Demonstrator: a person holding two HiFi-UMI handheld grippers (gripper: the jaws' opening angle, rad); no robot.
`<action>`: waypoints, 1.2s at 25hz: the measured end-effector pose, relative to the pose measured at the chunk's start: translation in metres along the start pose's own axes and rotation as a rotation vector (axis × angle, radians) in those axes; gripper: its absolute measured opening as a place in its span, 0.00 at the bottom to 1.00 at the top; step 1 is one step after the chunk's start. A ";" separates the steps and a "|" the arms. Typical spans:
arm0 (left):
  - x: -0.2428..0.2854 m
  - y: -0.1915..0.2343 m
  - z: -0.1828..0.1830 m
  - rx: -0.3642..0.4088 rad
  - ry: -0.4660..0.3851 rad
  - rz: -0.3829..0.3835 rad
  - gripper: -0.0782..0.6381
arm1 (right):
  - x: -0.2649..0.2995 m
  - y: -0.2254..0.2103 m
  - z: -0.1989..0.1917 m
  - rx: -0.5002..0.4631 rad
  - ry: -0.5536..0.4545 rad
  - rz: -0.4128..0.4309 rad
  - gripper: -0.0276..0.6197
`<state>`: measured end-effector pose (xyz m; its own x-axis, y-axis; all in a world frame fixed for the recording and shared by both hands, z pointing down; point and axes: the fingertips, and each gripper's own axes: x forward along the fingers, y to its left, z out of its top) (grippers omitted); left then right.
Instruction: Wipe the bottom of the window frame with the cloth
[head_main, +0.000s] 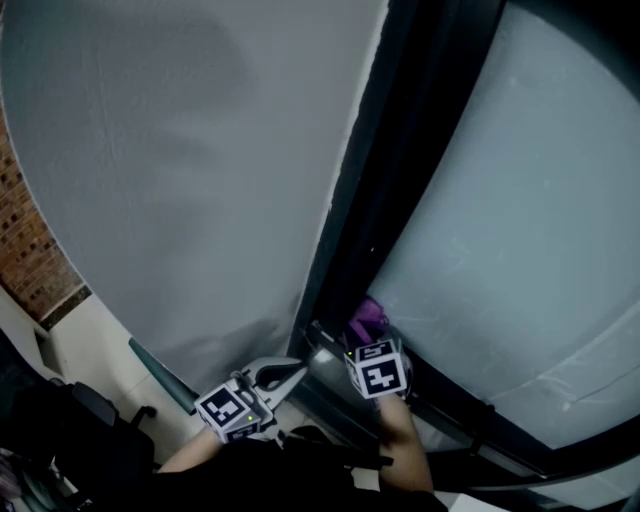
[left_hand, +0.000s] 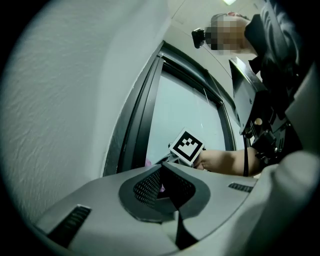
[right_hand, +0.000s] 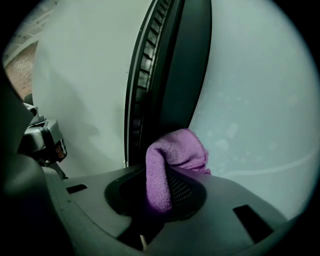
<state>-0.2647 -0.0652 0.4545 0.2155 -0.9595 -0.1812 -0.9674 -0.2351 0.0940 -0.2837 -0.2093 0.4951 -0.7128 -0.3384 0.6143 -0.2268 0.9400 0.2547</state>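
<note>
A purple cloth (right_hand: 175, 150) is pinched in my right gripper (right_hand: 167, 172), which is shut on it, the cloth bulging out over the jaws. In the head view the cloth (head_main: 367, 318) presses against the dark window frame (head_main: 400, 170) where it meets the glass (head_main: 520, 200), just ahead of the right gripper (head_main: 352, 338). My left gripper (head_main: 297, 369) hovers to its left, by the white wall, jaws together with nothing in them. The left gripper view shows its jaws (left_hand: 162, 170) meeting, with the right gripper's marker cube (left_hand: 187, 146) beyond.
A white textured wall (head_main: 180, 170) fills the left side, with brick (head_main: 25, 250) at the far left. Dark objects (head_main: 60, 430) crowd the lower left corner. The frame's ribbed black channel (right_hand: 145, 75) runs alongside the glass.
</note>
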 end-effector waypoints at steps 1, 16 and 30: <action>0.000 -0.001 -0.001 -0.002 0.002 0.000 0.11 | -0.002 -0.001 -0.002 0.001 -0.002 -0.012 0.17; 0.001 -0.021 -0.013 -0.038 0.059 -0.042 0.11 | -0.030 -0.024 -0.031 0.074 -0.019 -0.123 0.16; 0.008 -0.045 -0.016 -0.050 0.078 -0.108 0.11 | -0.060 -0.044 -0.062 0.171 -0.029 -0.201 0.16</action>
<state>-0.2172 -0.0644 0.4647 0.3301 -0.9367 -0.1164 -0.9305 -0.3437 0.1271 -0.1898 -0.2330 0.4928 -0.6602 -0.5201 0.5419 -0.4726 0.8484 0.2385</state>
